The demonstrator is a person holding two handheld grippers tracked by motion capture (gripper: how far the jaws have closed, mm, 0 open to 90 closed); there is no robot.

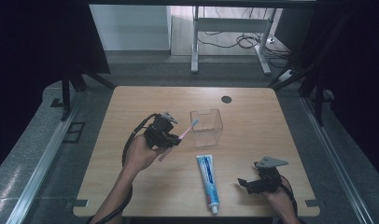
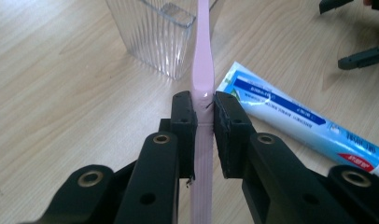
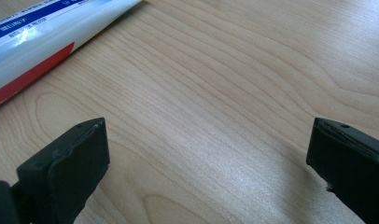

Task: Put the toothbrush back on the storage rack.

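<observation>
Toothbrush, pink and slim, sits clamped by its handle between the pads of the left gripper, whose jaws are drawn in tight against it on both sides. In the high view the left gripper holds it above the wooden table, tilted so that the bristled head points up and away toward the clear plastic cup; the head lies at the cup's near rim, though I cannot tell whether it touches. In the left gripper view the cup stands just left of the handle, ribbed and upright. A toothpaste tube lies flat on the table between the two hands, cap toward the person. The right gripper rests low near the table's front edge, right of the tube and apart from it, its jaws spread wide with bare wood between them.
</observation>
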